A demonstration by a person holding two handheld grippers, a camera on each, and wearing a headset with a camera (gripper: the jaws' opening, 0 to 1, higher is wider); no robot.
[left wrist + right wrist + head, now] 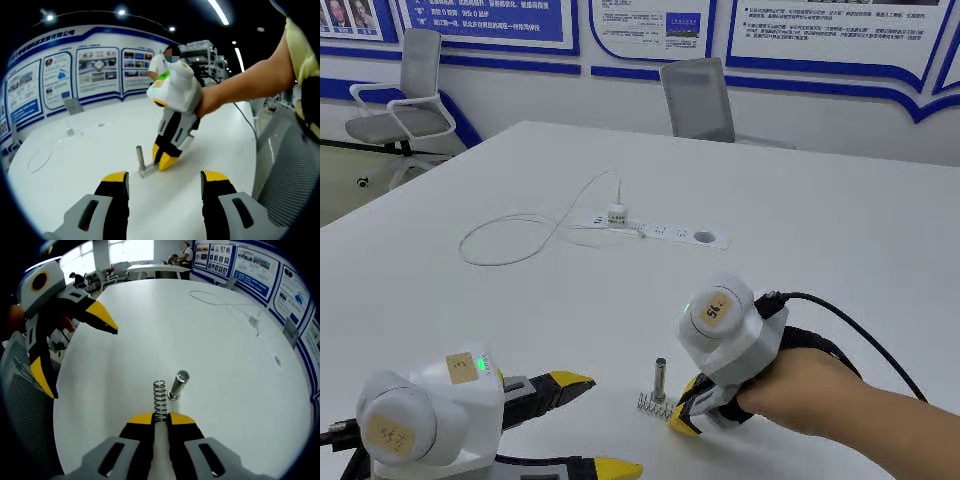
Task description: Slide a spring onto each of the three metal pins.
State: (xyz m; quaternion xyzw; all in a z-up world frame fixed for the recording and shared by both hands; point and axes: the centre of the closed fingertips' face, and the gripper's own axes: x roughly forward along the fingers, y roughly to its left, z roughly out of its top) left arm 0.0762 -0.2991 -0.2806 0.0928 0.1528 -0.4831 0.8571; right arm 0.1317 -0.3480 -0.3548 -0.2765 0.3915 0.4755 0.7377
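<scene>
Head view: near the white table's (800, 200) front edge, the white, yellow-tipped left gripper (608, 423) gapes empty; on open tabletop stands a short grey metal pin (660, 375), a small coiled wire spring (654, 405) lying at its foot, pinched by the matching right gripper (682, 418)

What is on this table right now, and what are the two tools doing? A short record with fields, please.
Table: white
Pin: one, upright on the table
Spring: beside the pin, not yet on it
Right tool: shut on the spring's end
Left tool: open, empty, apart from the pin
Farther off: power strip, cable
</scene>
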